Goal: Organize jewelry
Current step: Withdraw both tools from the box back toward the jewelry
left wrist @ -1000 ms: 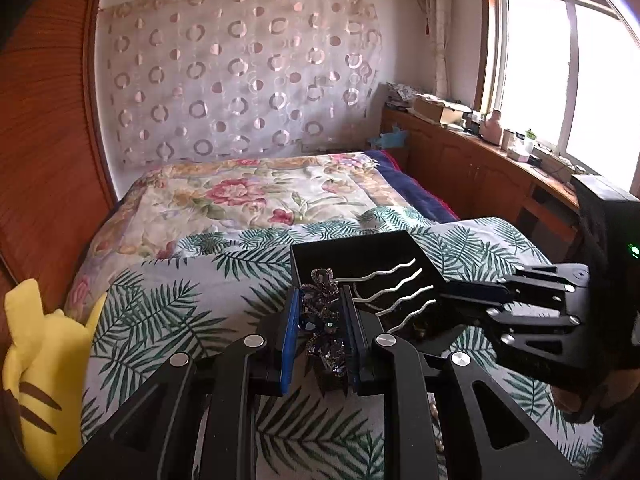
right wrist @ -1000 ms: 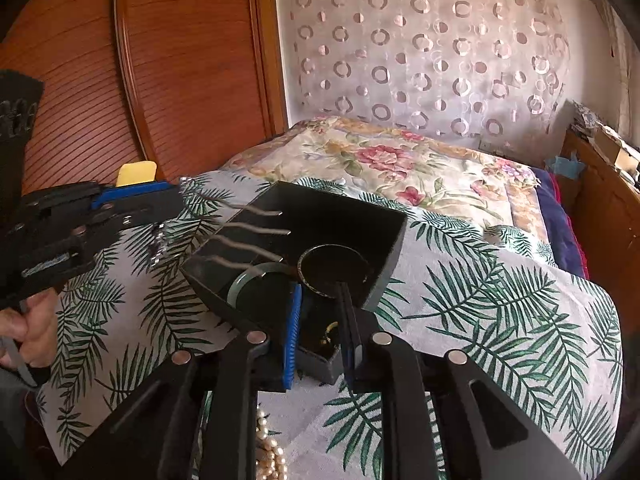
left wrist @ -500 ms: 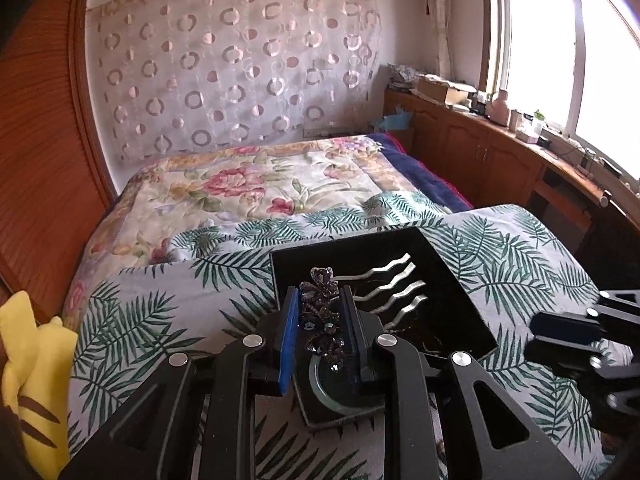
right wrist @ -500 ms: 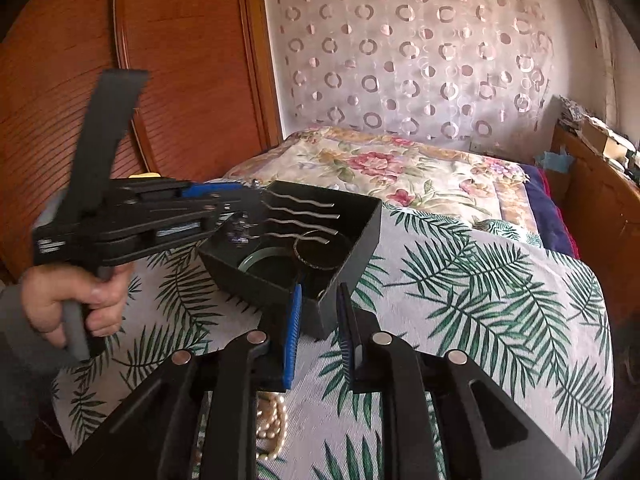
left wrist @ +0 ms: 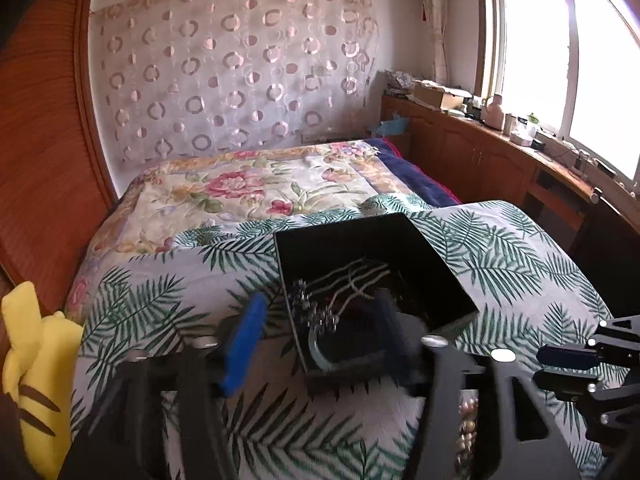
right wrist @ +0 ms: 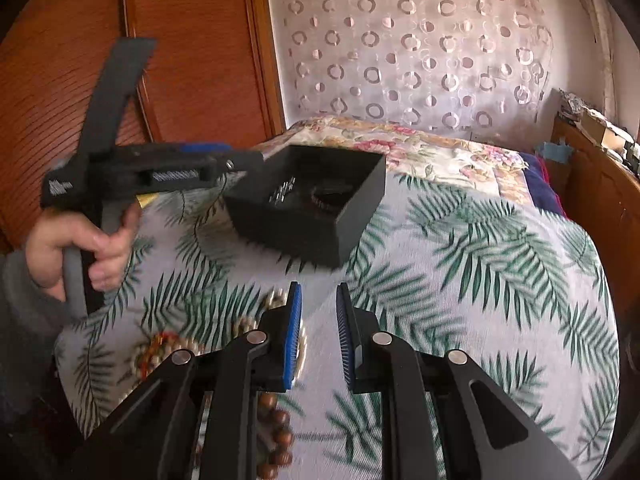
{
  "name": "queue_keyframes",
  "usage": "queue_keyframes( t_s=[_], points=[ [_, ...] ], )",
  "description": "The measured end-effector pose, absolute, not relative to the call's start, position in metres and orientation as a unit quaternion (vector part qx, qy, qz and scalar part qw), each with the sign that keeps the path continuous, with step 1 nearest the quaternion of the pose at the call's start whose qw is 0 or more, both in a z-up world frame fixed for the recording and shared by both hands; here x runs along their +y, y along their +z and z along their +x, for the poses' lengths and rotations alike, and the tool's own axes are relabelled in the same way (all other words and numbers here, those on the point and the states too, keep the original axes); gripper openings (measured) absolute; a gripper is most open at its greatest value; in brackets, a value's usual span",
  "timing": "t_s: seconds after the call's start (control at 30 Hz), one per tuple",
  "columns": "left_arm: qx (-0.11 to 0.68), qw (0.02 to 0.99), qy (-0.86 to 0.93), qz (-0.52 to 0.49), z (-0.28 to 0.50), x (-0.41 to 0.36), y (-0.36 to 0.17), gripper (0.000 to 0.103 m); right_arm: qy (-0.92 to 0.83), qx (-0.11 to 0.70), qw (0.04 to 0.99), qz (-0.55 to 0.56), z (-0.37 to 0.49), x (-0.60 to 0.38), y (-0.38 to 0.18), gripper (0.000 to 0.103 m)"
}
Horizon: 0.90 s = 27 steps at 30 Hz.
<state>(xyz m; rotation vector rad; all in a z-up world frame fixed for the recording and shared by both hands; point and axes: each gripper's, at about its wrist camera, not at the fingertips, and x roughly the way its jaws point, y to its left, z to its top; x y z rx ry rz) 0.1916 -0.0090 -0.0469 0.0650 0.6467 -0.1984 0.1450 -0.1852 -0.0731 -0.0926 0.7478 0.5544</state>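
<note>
A black jewelry box (left wrist: 372, 276) with wavy silver dividers sits on the palm-leaf cloth; it also shows in the right wrist view (right wrist: 312, 208). A dark crystal piece (left wrist: 312, 314) lies at the box's near left wall, free of the fingers. My left gripper (left wrist: 316, 336) is open, its jaws spread wide around the box's near corner. My right gripper (right wrist: 318, 312) is open and empty, pulled back from the box over the cloth. Bead bracelets (right wrist: 160, 350) and brown beads (right wrist: 276, 432) lie under and left of it.
A yellow plush toy (left wrist: 36, 376) lies at the left edge of the bed. A flowered quilt (left wrist: 256, 188) covers the far bed. A wooden counter (left wrist: 520, 160) with clutter runs under the window on the right. A wooden headboard (right wrist: 180, 60) stands left.
My left gripper has opened and let go of the crystal piece, which now rests in the box. My right gripper has drawn back from the box and opened slightly.
</note>
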Motion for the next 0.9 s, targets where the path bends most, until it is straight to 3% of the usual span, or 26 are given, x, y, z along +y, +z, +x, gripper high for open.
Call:
queue_keyframes(
  t_s=[0.1,0.17,0.27,0.77,0.9],
  points=[
    [0.307,0.946,-0.097,0.033,0.173,-0.007,-0.045,0.075,0.267,0.371,0.888,-0.044,0.132,-0.187,-0.081,0.02],
    [0.3,0.949,-0.097,0.028,0.16,-0.004,-0.044,0.088,0.269,0.377,0.885,-0.044,0.127,-0.188,-0.085,0.02],
    [0.293,0.951,-0.093,0.022,0.144,0.002,-0.043,0.095,0.272,0.387,0.88,-0.046,0.119,-0.189,-0.091,0.02],
    [0.318,0.944,-0.087,0.016,0.085,0.018,-0.064,0.095,0.276,0.414,0.865,-0.072,0.096,-0.182,-0.104,0.02],
    [0.335,0.938,-0.088,0.012,0.077,0.022,-0.075,0.095,0.268,0.419,0.864,-0.079,0.093,-0.183,-0.109,0.025]
  ],
)
